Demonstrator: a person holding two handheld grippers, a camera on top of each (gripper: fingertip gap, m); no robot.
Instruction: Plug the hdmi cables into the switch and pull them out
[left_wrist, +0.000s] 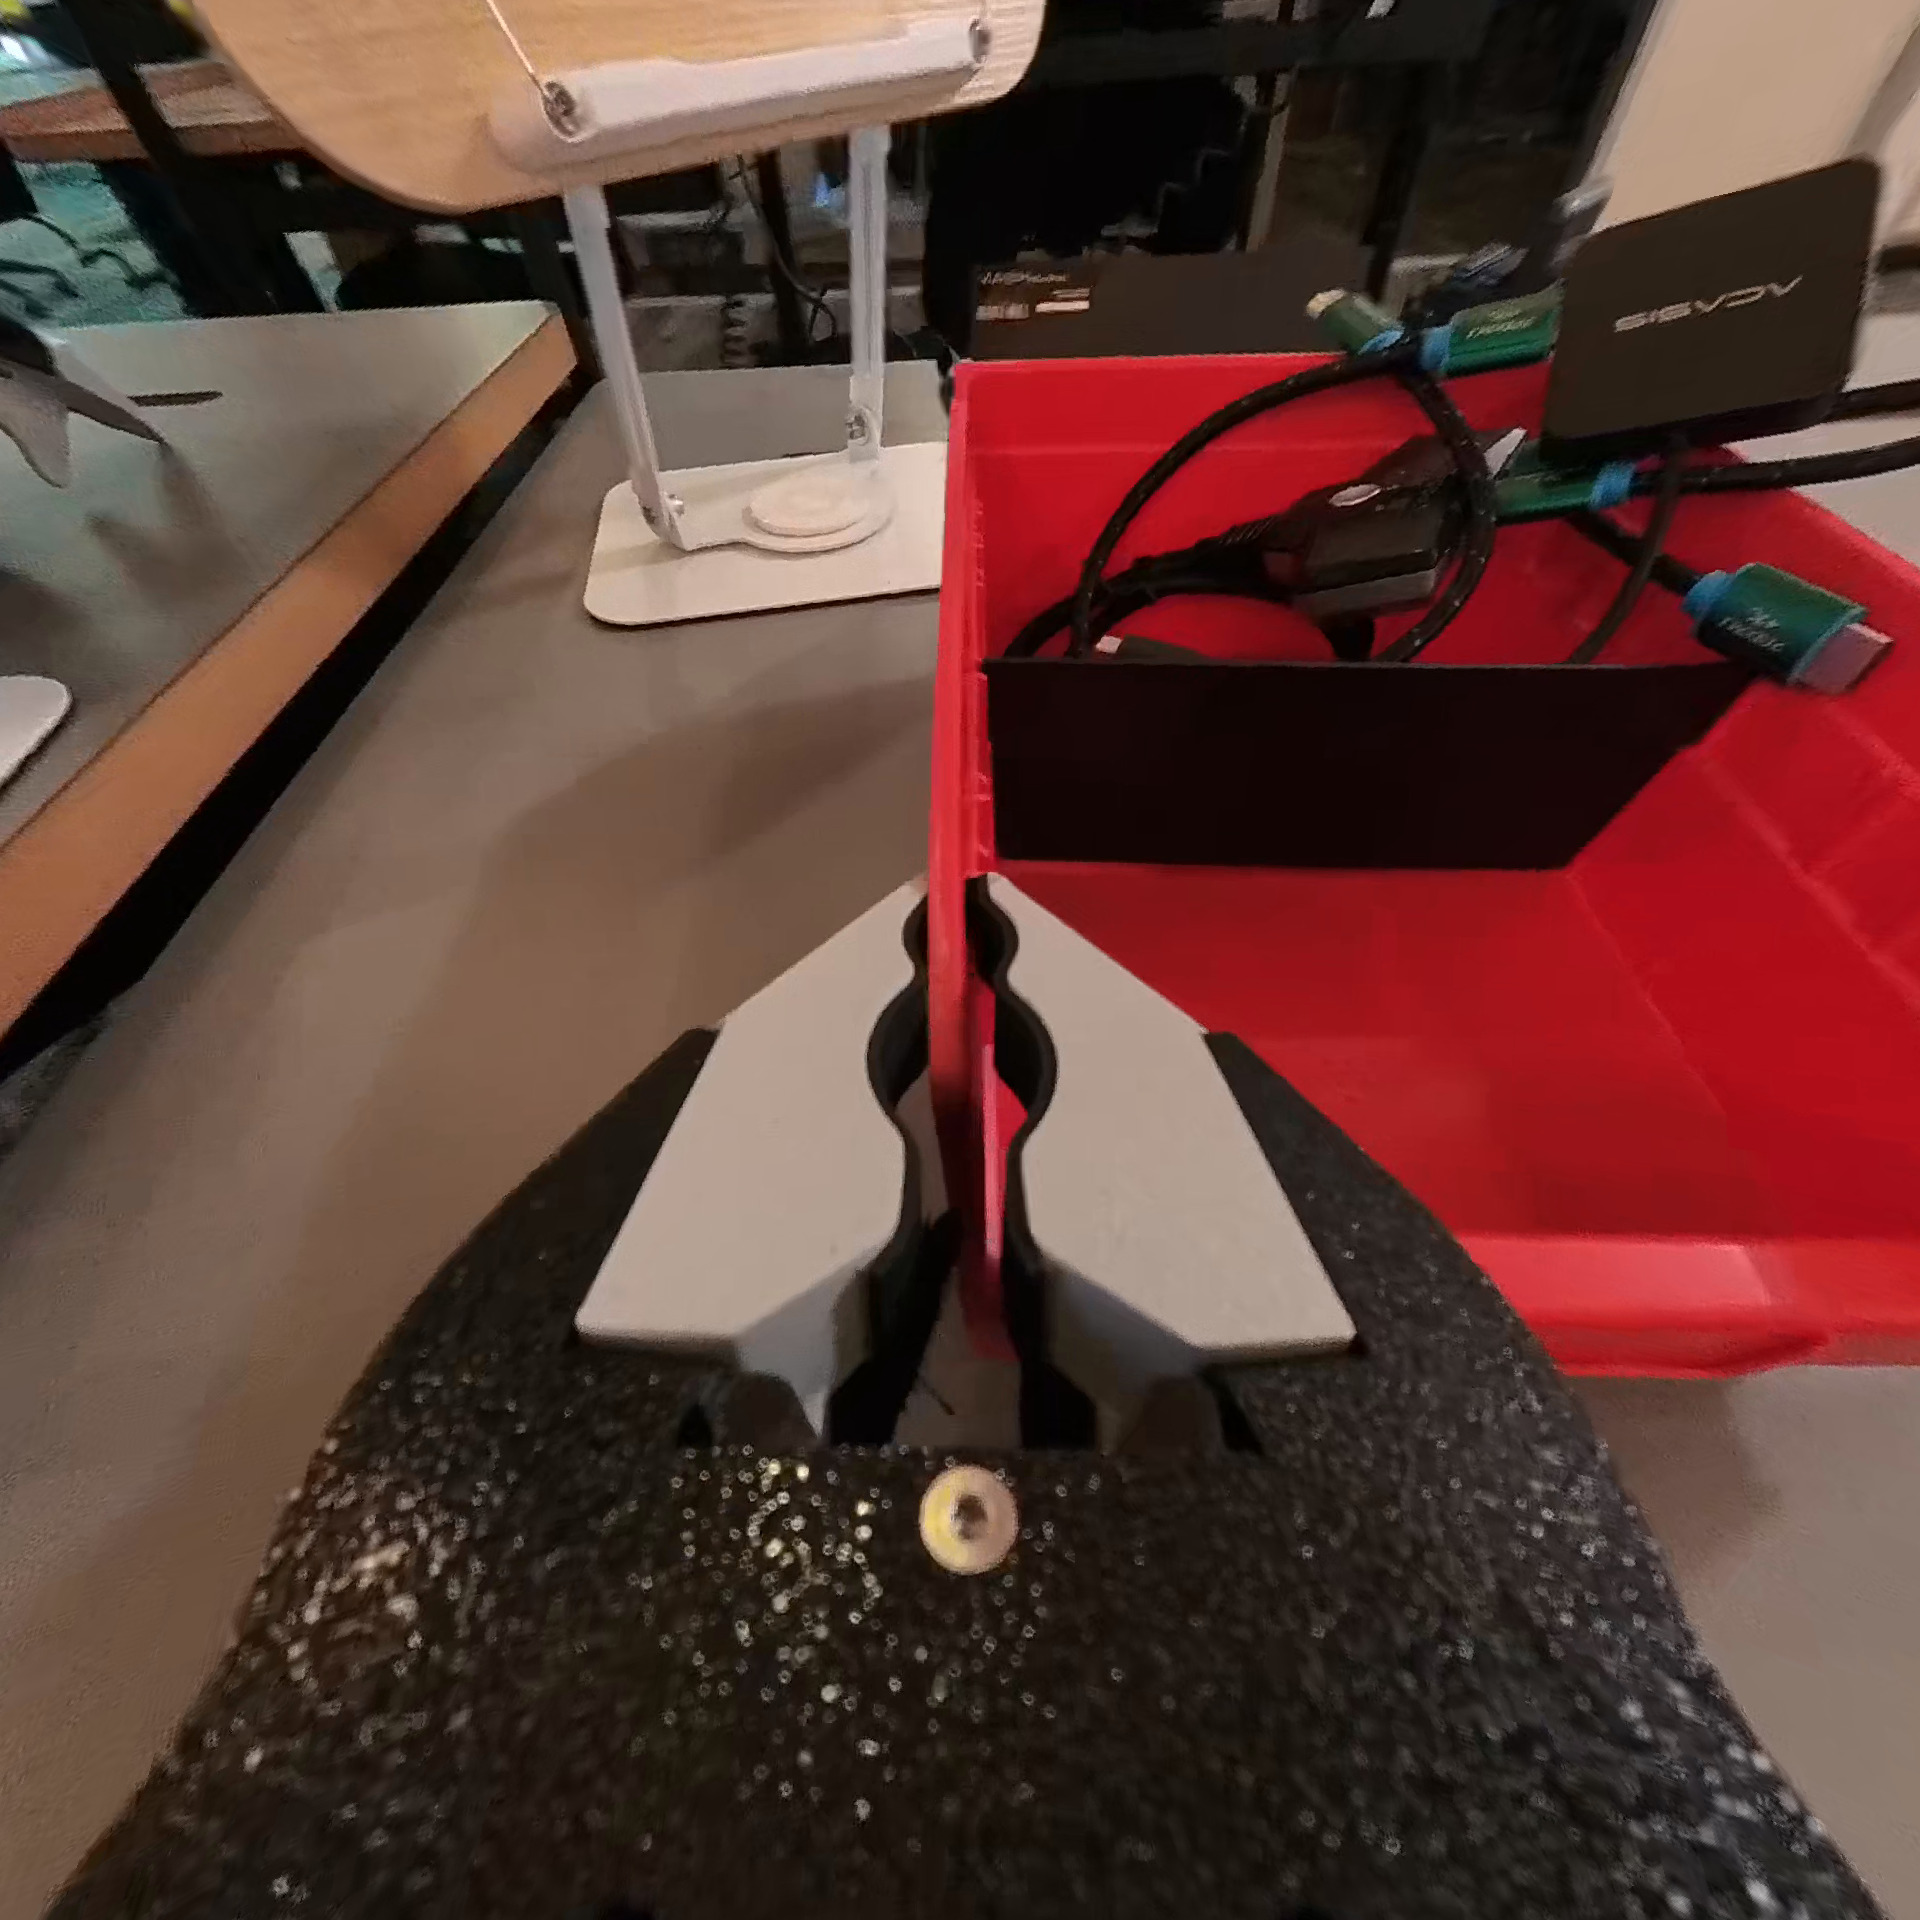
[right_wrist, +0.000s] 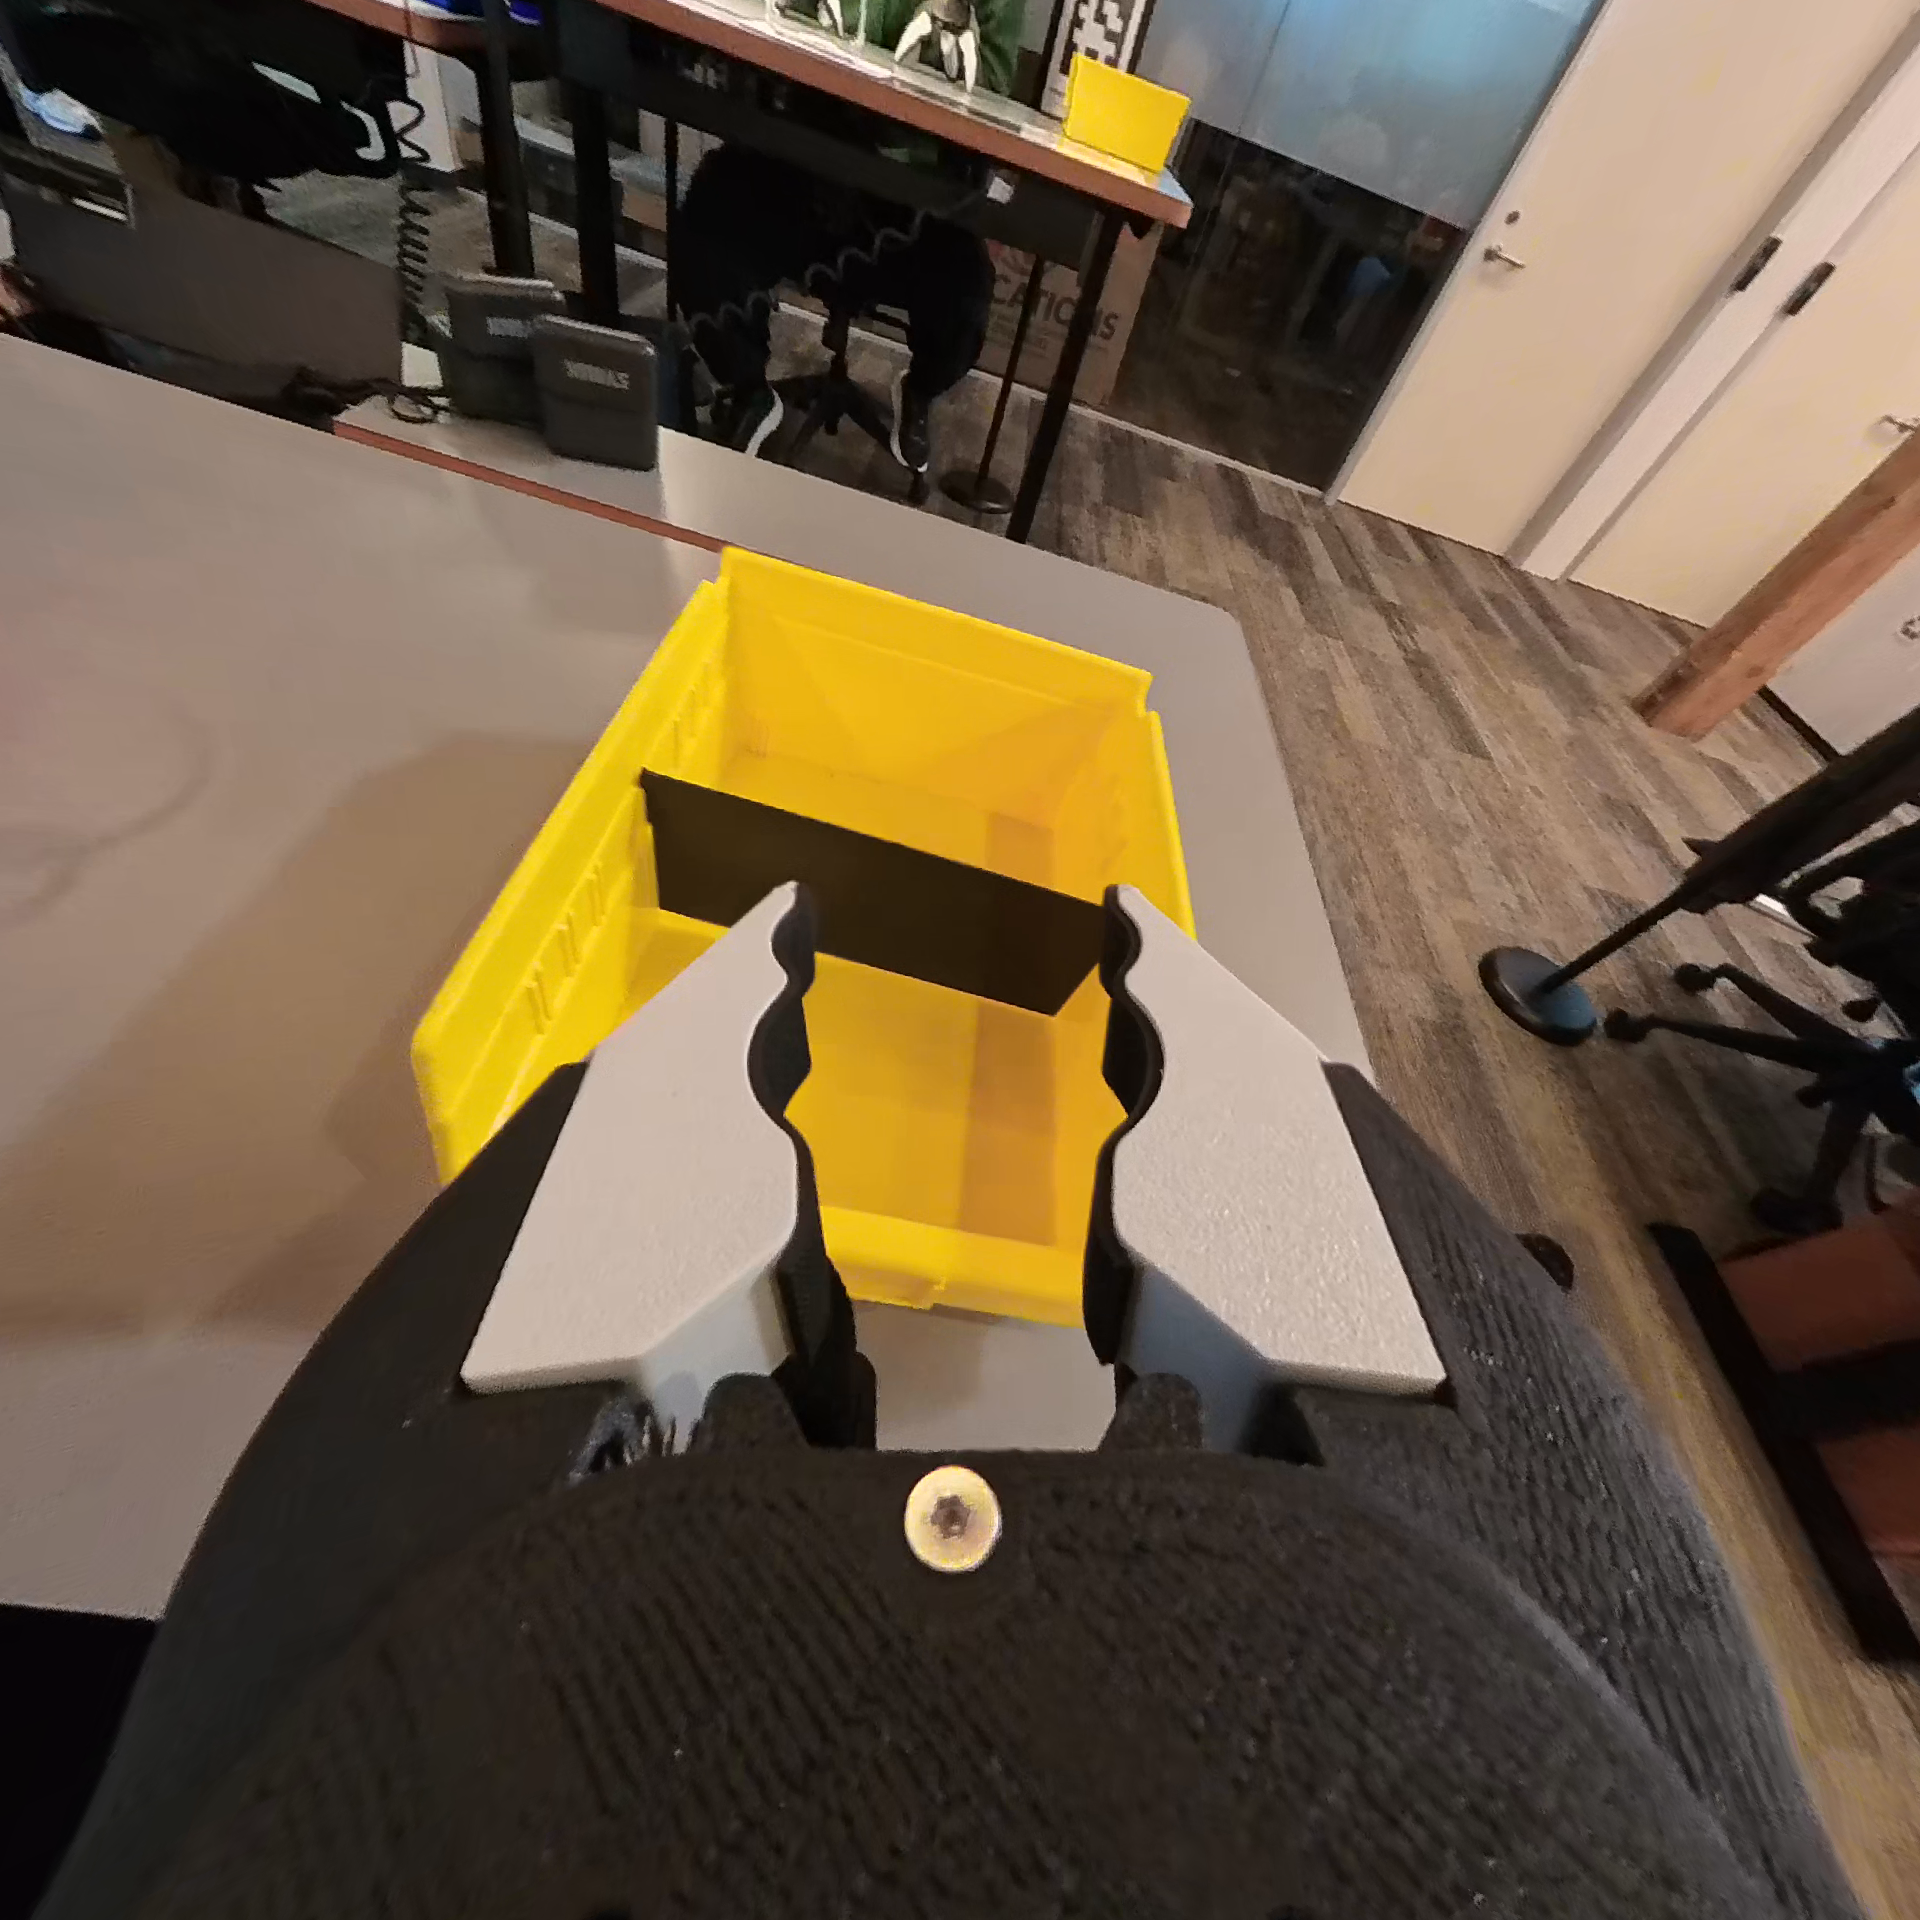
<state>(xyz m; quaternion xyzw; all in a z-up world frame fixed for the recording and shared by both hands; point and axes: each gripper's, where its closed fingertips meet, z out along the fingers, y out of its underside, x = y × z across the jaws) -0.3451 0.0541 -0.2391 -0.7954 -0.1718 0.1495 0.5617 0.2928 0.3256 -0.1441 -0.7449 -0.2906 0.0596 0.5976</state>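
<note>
In the left wrist view, my left gripper (left_wrist: 954, 894) is shut on the left wall of a red bin (left_wrist: 1558, 1091). A black divider (left_wrist: 1330, 758) splits the bin. Behind the divider lie black HDMI cables (left_wrist: 1226, 499) with green and blue plugs (left_wrist: 1766, 623). A black switch box (left_wrist: 1714, 301) stands tilted at the bin's far right, with a green plug (left_wrist: 1548, 488) at its lower edge. In the right wrist view, my right gripper (right_wrist: 956, 904) is open and empty above the near end of an empty yellow bin (right_wrist: 561, 956) with a black divider (right_wrist: 883, 894).
A white stand (left_wrist: 769, 540) holding a wooden board (left_wrist: 623, 83) rests on the grey table (left_wrist: 520, 883) left of the red bin. The yellow bin sits near the table's right edge (right_wrist: 1299, 810), with wood floor beyond. Desks and chairs stand behind. Left tips to right tips: about 70 cm. About 20 cm separates my left fingertips from the green plug (left_wrist: 1548, 488).
</note>
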